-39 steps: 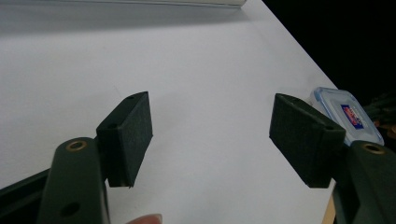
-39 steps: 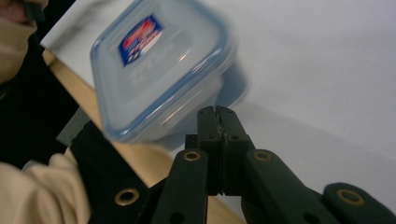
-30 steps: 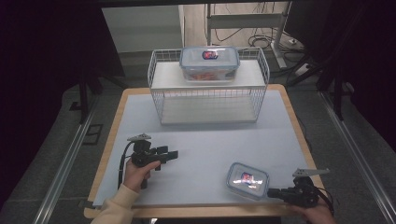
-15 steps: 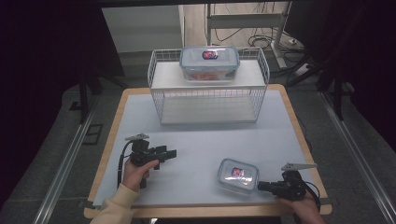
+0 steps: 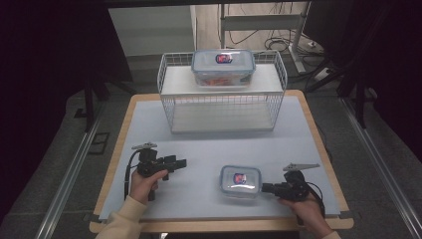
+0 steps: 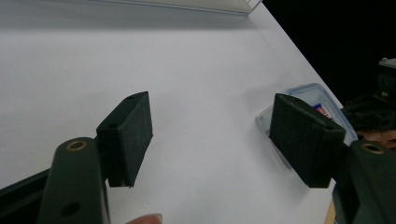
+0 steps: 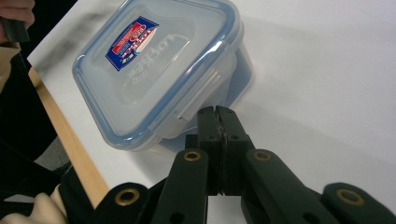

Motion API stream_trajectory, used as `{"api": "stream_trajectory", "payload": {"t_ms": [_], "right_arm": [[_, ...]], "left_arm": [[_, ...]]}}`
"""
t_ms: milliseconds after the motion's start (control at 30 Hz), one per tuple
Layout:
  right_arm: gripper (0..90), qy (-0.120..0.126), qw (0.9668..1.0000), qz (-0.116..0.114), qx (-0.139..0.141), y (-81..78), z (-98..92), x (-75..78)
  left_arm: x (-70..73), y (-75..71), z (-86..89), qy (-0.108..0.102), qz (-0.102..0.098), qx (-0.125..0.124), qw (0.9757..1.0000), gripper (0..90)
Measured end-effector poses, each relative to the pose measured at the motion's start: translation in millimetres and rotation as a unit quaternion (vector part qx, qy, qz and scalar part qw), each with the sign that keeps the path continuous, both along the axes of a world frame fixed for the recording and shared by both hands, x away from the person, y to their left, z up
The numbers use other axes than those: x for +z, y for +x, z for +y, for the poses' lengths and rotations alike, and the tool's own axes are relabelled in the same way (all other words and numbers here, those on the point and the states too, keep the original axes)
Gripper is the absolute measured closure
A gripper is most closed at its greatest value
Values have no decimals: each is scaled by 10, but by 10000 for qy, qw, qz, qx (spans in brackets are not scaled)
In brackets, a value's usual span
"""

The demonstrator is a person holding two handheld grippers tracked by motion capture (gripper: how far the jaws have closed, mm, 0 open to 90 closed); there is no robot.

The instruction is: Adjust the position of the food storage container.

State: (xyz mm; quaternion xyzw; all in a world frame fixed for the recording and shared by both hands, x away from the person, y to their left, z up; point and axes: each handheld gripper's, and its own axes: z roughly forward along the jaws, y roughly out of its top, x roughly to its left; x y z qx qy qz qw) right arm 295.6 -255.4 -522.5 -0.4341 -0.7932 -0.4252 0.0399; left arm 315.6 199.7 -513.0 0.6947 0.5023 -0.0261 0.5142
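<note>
The right gripper (image 7: 218, 112), jaws pressed together and empty, touches the small box (image 5: 241, 180) at its 3 o'clock side. The left gripper (image 5: 175, 163), jaws wide apart, holds nothing.

A small container (image 5: 240, 180) is set on the table (image 5: 209, 149) at five o'clock; at twelve, a wire rack (image 5: 222, 94) is stood, topped by another container (image 5: 223, 67).

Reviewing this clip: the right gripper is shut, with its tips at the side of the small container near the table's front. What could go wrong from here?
1. The shut right gripper meets the small container at one side latch, off centre, so a push could spin it rather than slide it.
2. The container lies near the table's front edge; a skewed push could send it off.
3. The left gripper stands open and apart, so nothing steadies the container.
</note>
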Motion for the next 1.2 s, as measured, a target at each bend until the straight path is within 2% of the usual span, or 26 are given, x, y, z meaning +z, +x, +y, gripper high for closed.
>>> {"api": "stream_trajectory", "payload": {"t_ms": [100,500,667,900,1200], "right_arm": [[890,-31,10000,17,88,93,173,-9],[891,-19,9998,-24,172,240,478,-35],[891,-29,9995,-56,303,268,590,-40],[891,34,9995,-90,287,257,567,-25],[886,133,9995,-149,253,198,444,33]], "left_arm": [[-5,4,2,-16,9,20,10000,298],[-16,11,31,1,31,47,10000,298],[-19,11,33,17,30,49,10000,297],[-24,9,25,36,40,34,10000,298],[-15,-7,-3,52,34,-5,10000,295]]}}
